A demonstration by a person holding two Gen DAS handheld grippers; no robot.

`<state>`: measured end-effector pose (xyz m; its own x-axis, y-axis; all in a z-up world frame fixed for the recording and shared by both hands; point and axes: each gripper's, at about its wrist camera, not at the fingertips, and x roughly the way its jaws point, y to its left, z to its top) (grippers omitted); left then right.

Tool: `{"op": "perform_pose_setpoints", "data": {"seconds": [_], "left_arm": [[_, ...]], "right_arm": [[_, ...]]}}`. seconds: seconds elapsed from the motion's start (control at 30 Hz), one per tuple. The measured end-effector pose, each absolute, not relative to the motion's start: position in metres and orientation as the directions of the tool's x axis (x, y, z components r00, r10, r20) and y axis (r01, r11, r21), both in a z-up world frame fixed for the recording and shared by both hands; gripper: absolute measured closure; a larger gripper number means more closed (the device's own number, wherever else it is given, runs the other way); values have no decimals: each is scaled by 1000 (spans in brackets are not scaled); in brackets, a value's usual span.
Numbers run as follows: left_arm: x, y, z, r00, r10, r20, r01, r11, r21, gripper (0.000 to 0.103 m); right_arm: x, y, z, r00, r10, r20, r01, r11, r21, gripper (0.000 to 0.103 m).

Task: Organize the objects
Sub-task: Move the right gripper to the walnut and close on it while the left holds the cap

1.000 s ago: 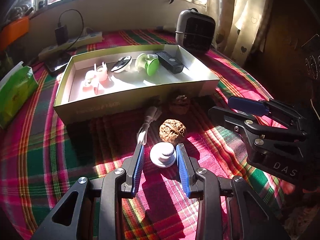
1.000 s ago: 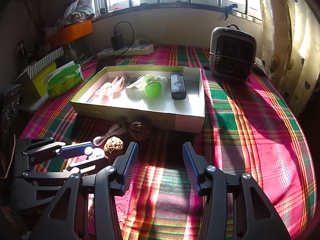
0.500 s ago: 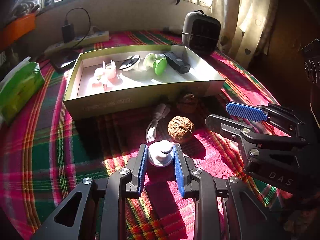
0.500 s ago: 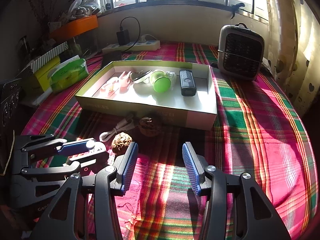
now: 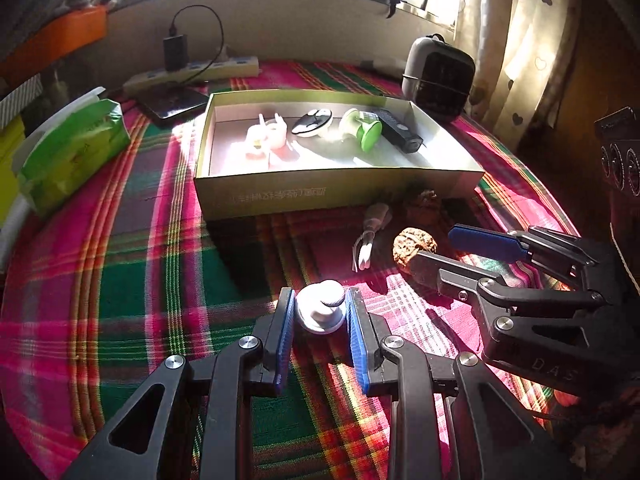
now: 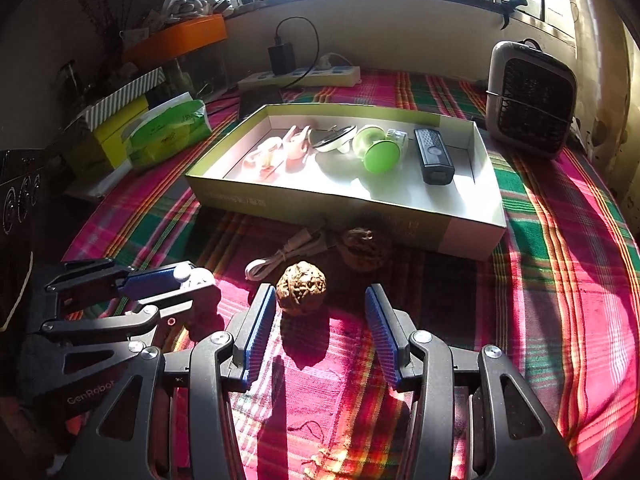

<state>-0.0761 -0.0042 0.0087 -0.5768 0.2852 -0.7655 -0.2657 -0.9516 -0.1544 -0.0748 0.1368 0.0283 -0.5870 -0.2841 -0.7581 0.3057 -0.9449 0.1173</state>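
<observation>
My left gripper (image 5: 320, 298) is shut on a small white round knob (image 5: 320, 314), its blue pads pressing both sides just above the plaid cloth. In the right wrist view the same gripper (image 6: 176, 280) shows at the left with the knob (image 6: 188, 274) in it. My right gripper (image 6: 320, 294) stands open, with a walnut (image 6: 301, 288) between its fingertips, close to the left finger and apart from the right one. A second walnut (image 6: 362, 246) and a white cable (image 6: 280, 258) lie in front of the open cardboard box (image 6: 320, 204), which holds several small items.
A grey fan heater (image 6: 528, 100) stands at the back right. A green tissue pack (image 5: 68, 156) lies at the left, and a power strip (image 5: 192, 74) with a charger runs along the back. A dark speaker (image 5: 620, 152) sits at the far right.
The left jaws have closed on the white knob and moved back with it. My right gripper has moved forward, so the walnut now lies between its fingers.
</observation>
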Motion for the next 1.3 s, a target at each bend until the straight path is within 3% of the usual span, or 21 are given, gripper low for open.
{"op": "perform_pose_setpoints", "data": {"seconds": [0.7, 0.83, 1.07, 1.3], "left_arm": [[-79, -9, 9, -574, 299, -762, -268, -948, -170, 80], [-79, -9, 9, -574, 298, -762, -268, -948, -169, 80], [-79, -9, 8, -575, 298, -762, -269, -948, -168, 80], [-79, -8, 8, -575, 298, -762, -269, -948, -168, 80]], "right_arm": [[-87, 121, 21, -580, -245, -777, 321, -945, 59, 55], [-86, 121, 21, -584, -236, -777, 320, -946, 47, 66], [-84, 119, 21, -584, -237, -776, 329, -943, 41, 73], [-84, 119, 20, -584, -239, -776, 331, -943, 41, 73]]}}
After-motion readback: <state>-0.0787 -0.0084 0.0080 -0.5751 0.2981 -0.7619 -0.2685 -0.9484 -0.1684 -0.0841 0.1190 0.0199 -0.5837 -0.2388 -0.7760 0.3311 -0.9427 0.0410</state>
